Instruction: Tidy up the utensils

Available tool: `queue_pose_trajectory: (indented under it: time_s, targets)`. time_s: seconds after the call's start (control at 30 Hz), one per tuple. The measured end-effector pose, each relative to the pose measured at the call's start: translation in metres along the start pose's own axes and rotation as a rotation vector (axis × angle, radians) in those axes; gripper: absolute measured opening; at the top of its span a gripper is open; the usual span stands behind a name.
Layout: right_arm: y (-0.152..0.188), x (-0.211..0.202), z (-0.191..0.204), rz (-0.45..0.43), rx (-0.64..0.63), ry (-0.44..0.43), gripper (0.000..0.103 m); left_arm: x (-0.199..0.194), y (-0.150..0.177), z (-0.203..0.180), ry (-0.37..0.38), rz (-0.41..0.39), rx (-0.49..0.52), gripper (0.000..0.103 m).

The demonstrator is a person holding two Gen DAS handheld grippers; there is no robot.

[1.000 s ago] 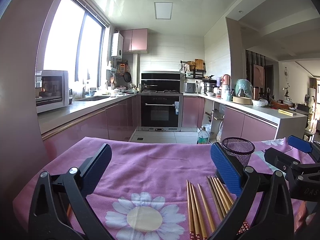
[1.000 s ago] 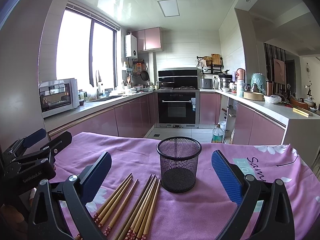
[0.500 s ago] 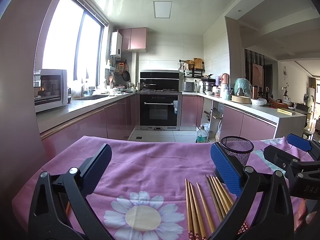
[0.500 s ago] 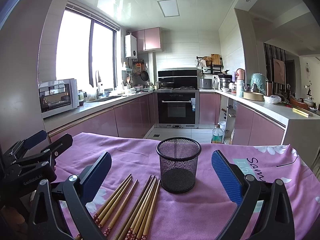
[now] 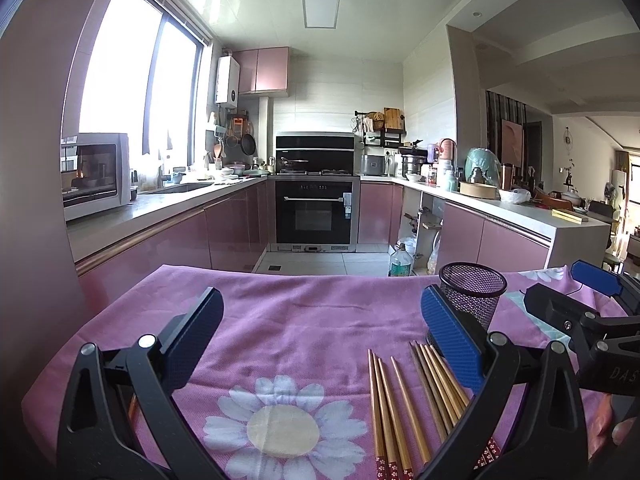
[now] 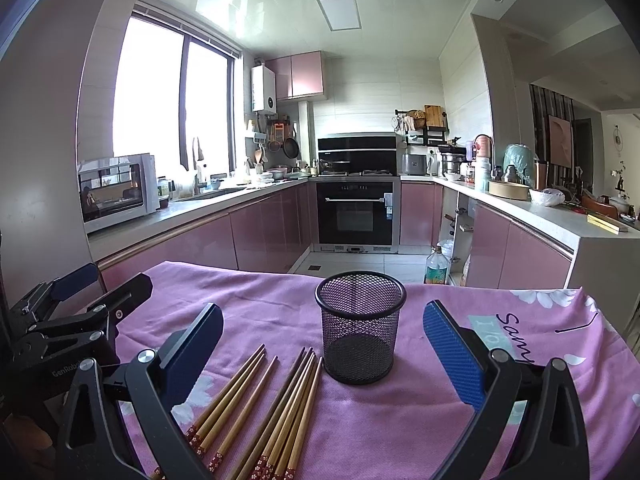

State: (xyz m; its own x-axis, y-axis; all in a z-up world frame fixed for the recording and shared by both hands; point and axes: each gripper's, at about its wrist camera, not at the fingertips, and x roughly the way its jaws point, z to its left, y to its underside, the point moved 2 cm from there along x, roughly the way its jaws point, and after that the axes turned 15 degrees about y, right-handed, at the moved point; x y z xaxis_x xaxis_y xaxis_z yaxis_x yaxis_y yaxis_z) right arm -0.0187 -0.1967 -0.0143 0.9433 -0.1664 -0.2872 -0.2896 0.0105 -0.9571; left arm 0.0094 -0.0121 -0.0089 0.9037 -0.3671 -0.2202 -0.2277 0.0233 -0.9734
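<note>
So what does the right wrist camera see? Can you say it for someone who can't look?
The open right gripper hovers over a pink flowered cloth, facing an empty black mesh cup with wooden chopsticks lying beside it. The left gripper waits at the left edge, with a pink kitchen behind.

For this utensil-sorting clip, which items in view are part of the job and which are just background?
Part of the job:
chopsticks lying loose on the cloth
black mesh cup, empty
left gripper, open
right gripper, open

Just there:
floral tablecloth
microwave
oven
bottle on the floor
</note>
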Motion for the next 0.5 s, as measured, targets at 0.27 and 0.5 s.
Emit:
queue_pose_trajectory:
  time_s: [0.27, 0.5]
  targets:
    - [0.002, 0.003, 0.0, 0.025, -0.003, -0.009, 0.097, 0.01, 0.005, 0.0, 0.028, 0.048, 0.003, 0.098]
    - [0.011, 0.015, -0.002, 0.104, -0.026, -0.027, 0.097, 0.032, 0.018, 0.008, 0.049, 0.182, -0.019, 0.098]
